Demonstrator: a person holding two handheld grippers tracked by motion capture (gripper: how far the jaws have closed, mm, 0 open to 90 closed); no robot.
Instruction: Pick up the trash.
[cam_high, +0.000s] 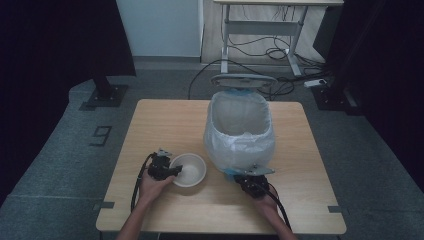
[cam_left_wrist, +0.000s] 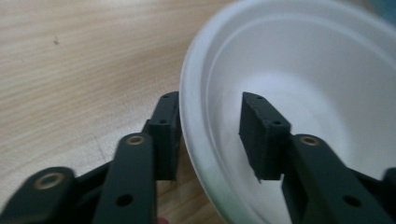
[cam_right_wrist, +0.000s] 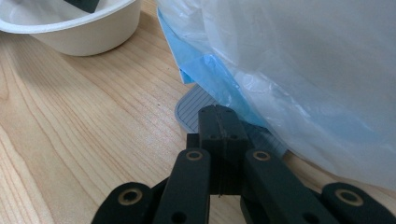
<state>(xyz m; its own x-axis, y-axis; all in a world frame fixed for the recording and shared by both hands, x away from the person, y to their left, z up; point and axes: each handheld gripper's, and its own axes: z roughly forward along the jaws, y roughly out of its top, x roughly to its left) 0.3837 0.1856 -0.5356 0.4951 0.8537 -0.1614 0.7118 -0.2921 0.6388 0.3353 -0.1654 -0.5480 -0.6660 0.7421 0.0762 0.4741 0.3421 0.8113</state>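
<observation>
A white empty bowl (cam_high: 189, 170) (cam_left_wrist: 303, 70) (cam_right_wrist: 70, 28) sits on the wooden table (cam_high: 165, 120) near its front. My left gripper (cam_high: 172, 170) (cam_left_wrist: 212, 100) straddles the bowl's left rim, one jaw just outside the wall, the other inside with a gap to the wall; it is open. My right gripper (cam_high: 247, 178) (cam_right_wrist: 218, 112) is shut with nothing between its jaws, its tips resting on the grey ribbed pedal (cam_right_wrist: 191, 109) at the foot of the bin (cam_high: 240, 130). The bin is lined with a white bag (cam_right_wrist: 303, 60) and its lid (cam_high: 243, 79) stands raised.
The bin stands right of the bowl, close to it. A blue bag edge (cam_right_wrist: 210, 74) hangs over the pedal. Bare tabletop lies to the left and behind the bowl. A desk frame and cables (cam_high: 260, 50) are on the floor beyond the table.
</observation>
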